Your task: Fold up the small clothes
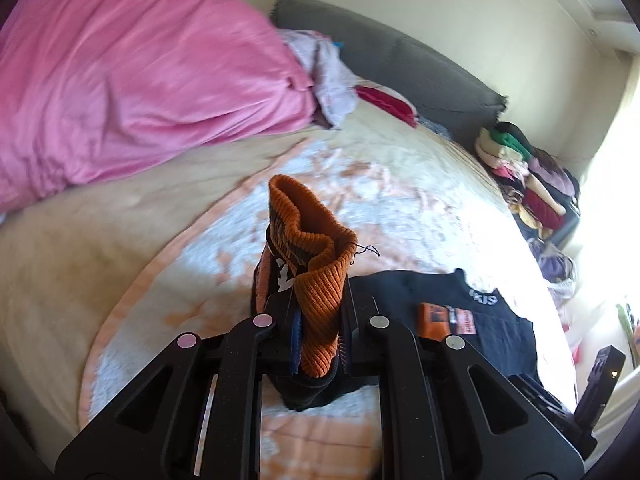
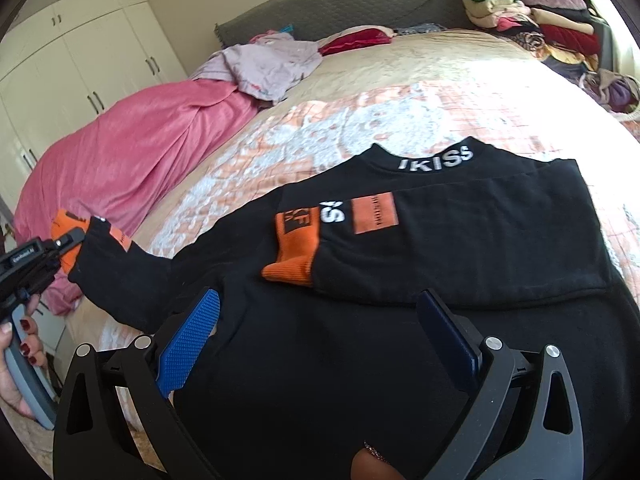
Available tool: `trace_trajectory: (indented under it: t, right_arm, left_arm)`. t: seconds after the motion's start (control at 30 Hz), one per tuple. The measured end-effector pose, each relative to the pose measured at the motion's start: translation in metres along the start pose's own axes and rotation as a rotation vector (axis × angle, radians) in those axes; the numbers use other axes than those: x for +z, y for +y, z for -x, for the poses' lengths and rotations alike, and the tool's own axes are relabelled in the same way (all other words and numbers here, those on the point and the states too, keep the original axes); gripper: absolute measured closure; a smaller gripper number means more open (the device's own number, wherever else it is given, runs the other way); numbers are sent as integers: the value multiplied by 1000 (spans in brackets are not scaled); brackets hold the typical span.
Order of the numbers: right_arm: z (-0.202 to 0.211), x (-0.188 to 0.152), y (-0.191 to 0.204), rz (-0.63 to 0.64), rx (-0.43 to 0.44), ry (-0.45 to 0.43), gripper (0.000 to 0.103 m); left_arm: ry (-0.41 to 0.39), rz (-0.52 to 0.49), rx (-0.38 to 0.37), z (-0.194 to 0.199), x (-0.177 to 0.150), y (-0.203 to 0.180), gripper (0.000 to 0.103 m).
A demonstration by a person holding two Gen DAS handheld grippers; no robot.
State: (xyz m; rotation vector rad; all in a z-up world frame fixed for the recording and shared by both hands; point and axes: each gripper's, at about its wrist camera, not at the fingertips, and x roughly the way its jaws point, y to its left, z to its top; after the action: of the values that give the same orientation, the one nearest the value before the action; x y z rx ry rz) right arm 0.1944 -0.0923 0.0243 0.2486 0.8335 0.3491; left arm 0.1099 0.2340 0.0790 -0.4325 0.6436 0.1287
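left gripper [image 1: 316, 320] jaws pinch the cuff [image 1: 316, 248]; right gripper [image 2: 316, 332] jaws wide over the sweater [image 2: 440, 248]: sleeve should cross flat.

The sweater [image 2: 400, 280] is black with ribbed orange cuffs [image 1: 316, 272], orange patches and white lettering. The blanket [image 2: 132, 152] is pink. The bed cover [image 2: 400, 92] is cream with an orange-and-white pattern. The headboard [image 2: 360, 4] is grey.
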Motion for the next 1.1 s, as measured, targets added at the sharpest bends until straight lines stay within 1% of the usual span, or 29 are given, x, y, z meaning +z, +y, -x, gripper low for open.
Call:
trace_trajectory:
  t: [0.13,0.3,0.63,0.93,1.1]
  right_arm:
    - [16,1,-20,-42,-13,-32,5]
    - [33,0,-49,-106,-38,-69,5]
    - [62,-2,-100,-214,-84,-118,5]
    - [90,-6,-135,-301,-132,-166,5]
    - [103,-11,-153,-350,-154,-187,5]
  left_arm:
    - [5,-56,-56,-6,5,-41,96]
    - [20,-108,-111,-16,1,-85,96]
    - [66,-192,-207,-34,-17,-148,96]
    - [153,-276,-280,-62,-44,-203,96]
    - [213,-300,-314,-83,-60,-223,96]
